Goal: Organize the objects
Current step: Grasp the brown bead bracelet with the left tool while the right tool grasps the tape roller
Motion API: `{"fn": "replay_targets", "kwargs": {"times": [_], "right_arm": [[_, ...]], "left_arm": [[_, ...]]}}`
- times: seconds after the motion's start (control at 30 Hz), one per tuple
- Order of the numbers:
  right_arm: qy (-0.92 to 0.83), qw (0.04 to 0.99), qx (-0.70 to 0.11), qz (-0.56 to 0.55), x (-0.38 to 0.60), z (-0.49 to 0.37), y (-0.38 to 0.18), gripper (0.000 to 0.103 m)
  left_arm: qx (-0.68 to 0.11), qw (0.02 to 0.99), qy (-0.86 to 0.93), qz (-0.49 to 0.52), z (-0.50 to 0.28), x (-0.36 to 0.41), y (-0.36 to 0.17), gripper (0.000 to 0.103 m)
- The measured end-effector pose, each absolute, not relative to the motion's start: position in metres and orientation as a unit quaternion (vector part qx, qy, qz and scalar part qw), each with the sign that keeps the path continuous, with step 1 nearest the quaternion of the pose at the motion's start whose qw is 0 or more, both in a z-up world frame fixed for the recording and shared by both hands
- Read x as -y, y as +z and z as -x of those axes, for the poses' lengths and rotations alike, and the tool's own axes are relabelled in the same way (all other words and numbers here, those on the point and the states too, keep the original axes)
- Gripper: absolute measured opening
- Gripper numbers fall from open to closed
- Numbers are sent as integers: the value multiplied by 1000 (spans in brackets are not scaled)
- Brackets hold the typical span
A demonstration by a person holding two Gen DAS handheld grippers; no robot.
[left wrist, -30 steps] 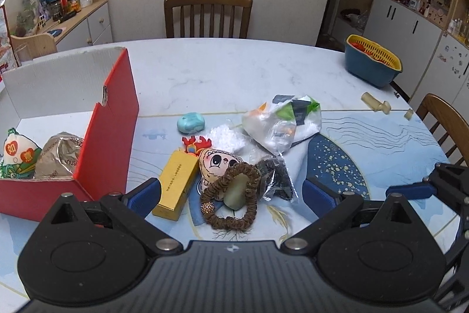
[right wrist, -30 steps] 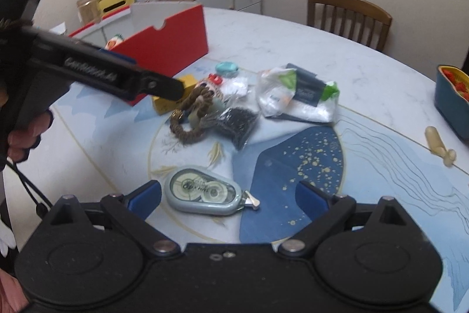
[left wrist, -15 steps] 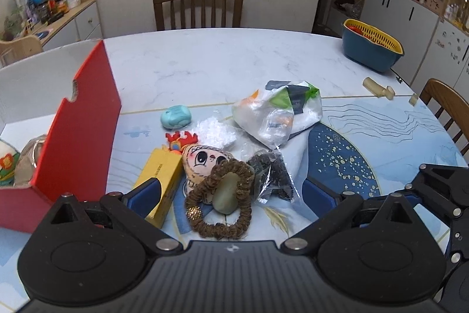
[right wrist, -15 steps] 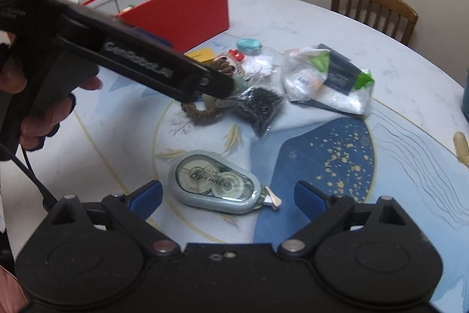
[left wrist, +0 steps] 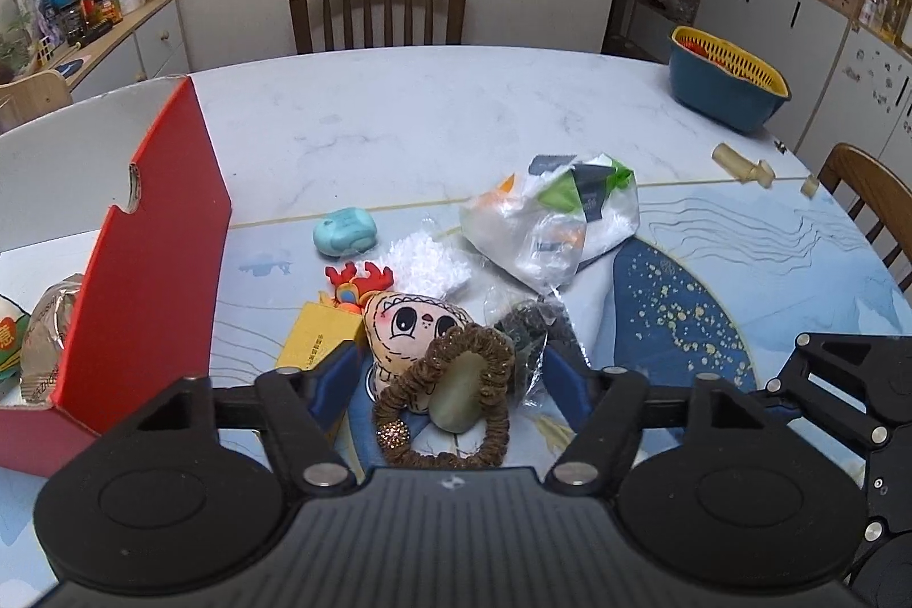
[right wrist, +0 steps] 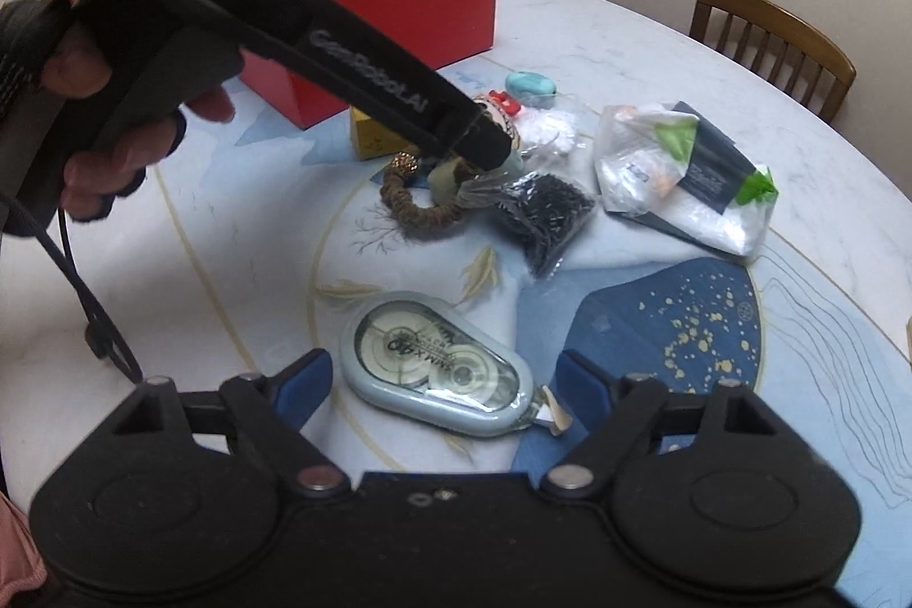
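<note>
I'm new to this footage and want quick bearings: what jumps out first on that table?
The red box at the table's left edge, open-topped with snack packets inside. Mid-table lies a jumble where the left gripper is closing its jaws around a brown scrunchie lying on a big-eyed plush doll. Nearer the person, the right gripper closes around a grey correction-tape dispenser.

**Materials and finishes on the table**

Table [left wrist: 433, 112]: smooth marble-look top, showing a soft sheen. Box [left wrist: 142, 266]: matt red cardboard. Bags [left wrist: 547, 226]: crinkled clear plastic, catching light. Hair tie [left wrist: 450, 403]: rough brown cloth. Tape dispenser [right wrist: 439, 374]: glossy plastic. Chair [left wrist: 376, 4]: varnished wood.
</note>
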State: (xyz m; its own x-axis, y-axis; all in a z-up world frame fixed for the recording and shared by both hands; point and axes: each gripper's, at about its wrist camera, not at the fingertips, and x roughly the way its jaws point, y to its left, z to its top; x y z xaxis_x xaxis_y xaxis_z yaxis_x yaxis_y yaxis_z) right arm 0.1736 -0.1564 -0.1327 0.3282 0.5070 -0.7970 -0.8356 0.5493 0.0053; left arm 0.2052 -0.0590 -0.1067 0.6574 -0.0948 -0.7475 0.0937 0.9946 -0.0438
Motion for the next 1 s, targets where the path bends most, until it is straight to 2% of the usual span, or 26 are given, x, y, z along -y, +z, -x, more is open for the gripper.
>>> {"fn": "replay_targets", "kwargs": {"times": [0.13, 0.23, 0.3, 0.47, 0.6, 0.67, 0.77, 1.0], "right_arm": [[432, 783, -386, 226, 153, -172, -136, 82], [436, 781, -383, 231, 151, -173, -138, 80], [441, 778, -384, 229, 151, -174, -138, 75], [442, 778, -380, 233, 151, -172, -138, 74], [439, 780, -380, 231, 151, -171, -138, 74], [436, 783, -380, 230, 150, -170, -138, 74], [429, 786, -381, 229, 150, -168, -138, 74], [415, 799, -383, 207, 157, -164, -130, 74]], "left_arm": [[-418, 907, -56, -4, -210, 56, -112, 67], [-428, 902, -57, -7, -214, 54, -116, 56], [-428, 902, -59, -3, -215, 53, -116, 54], [-428, 902, -66, -1, -214, 53, -115, 36], [-428, 901, -67, -7, -215, 56, -116, 27], [-429, 901, -68, -6, -216, 57, -116, 19], [-424, 903, -66, -10, -213, 59, -114, 15], [-418, 906, -67, 7, -207, 55, -105, 13]]}}
